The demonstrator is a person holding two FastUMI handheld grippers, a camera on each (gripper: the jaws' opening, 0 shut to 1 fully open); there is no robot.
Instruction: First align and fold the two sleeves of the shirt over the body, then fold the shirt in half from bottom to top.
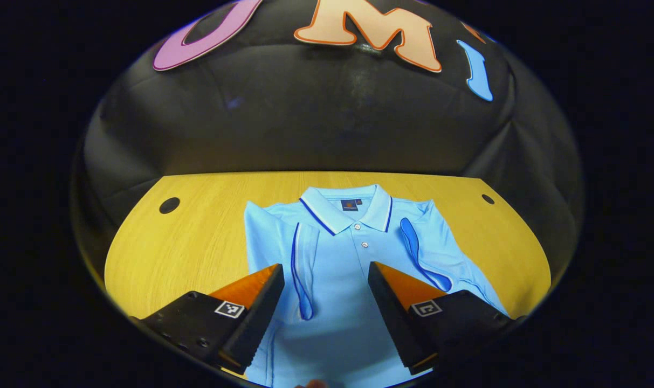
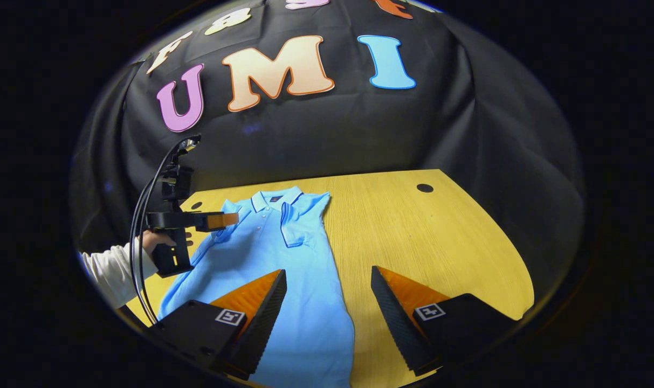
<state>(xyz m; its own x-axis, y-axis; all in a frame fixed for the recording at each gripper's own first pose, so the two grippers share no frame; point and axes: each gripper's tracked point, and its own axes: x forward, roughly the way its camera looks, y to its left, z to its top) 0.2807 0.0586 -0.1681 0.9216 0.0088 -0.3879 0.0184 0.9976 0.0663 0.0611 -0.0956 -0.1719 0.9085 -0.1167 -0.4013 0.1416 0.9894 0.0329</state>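
My jaws hide the shirt's [image 1: 337, 269] hem; both sleeves lie folded in; both grippers [image 1: 327, 291] [image 2: 327, 293] gape, released.

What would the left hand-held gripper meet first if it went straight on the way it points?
Probably the shirt. The left hand-held gripper is open, with the shirt's buttoned front between its fingers, sleeves already folded in. Depth is unclear, so it might instead skim over the collar toward the table.
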